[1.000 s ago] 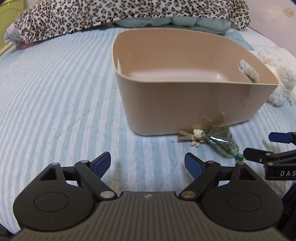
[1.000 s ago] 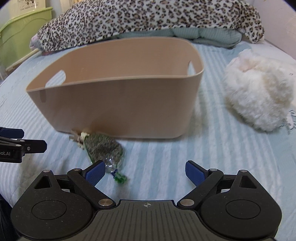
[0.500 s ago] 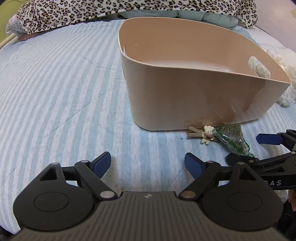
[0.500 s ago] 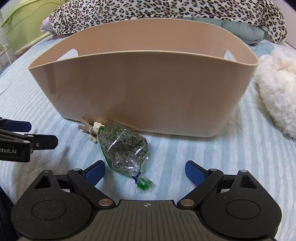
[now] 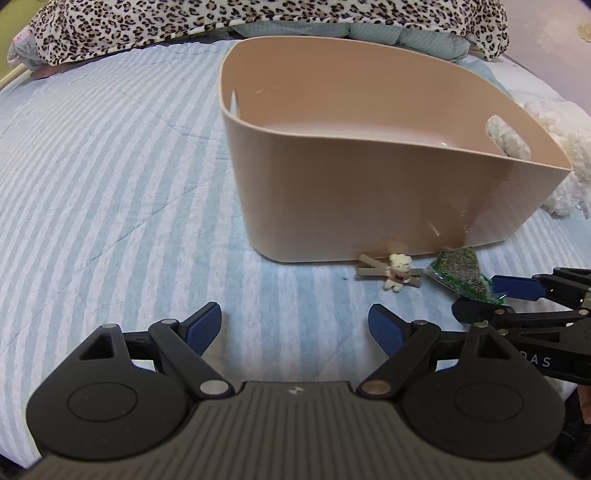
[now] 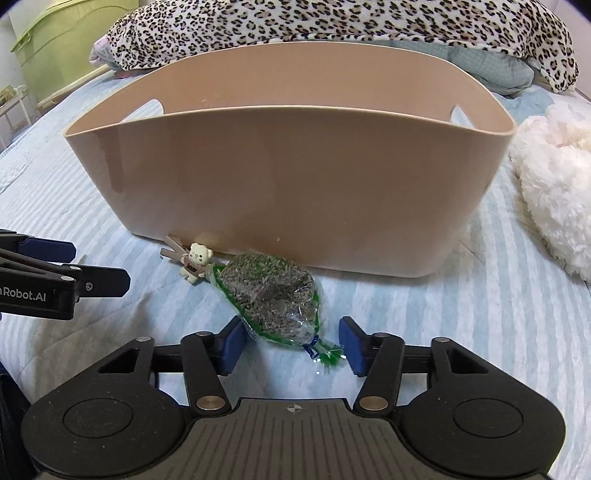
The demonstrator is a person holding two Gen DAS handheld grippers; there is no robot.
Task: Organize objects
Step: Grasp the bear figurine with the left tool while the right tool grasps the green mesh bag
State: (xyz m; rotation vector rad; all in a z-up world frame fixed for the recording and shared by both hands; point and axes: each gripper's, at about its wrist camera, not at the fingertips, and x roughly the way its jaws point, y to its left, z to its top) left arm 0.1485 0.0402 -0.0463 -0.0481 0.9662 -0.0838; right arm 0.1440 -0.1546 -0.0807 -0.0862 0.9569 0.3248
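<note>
A beige plastic tub (image 5: pixel 388 199) stands on the striped bed; it also shows in the right wrist view (image 6: pixel 295 177). A clear green-edged bag of dried herbs (image 6: pixel 273 295) lies in front of the tub, also in the left wrist view (image 5: pixel 463 271). A small bear clip on wooden pegs (image 6: pixel 195 260) lies beside it, also in the left wrist view (image 5: pixel 397 271). My right gripper (image 6: pixel 291 345) is open, its pads on either side of the bag's tied end. My left gripper (image 5: pixel 295 326) is open and empty over the bedsheet, left of the clip.
A white fluffy plush (image 6: pixel 554 184) lies right of the tub. A leopard-print blanket (image 6: pixel 332 22) over teal pillows lies at the back. A green bin (image 6: pixel 55 48) stands at the far left.
My right gripper has moved forward and narrowed so the bag's tied end sits between its pads. My left gripper has shifted slightly; the tub looks closer.
</note>
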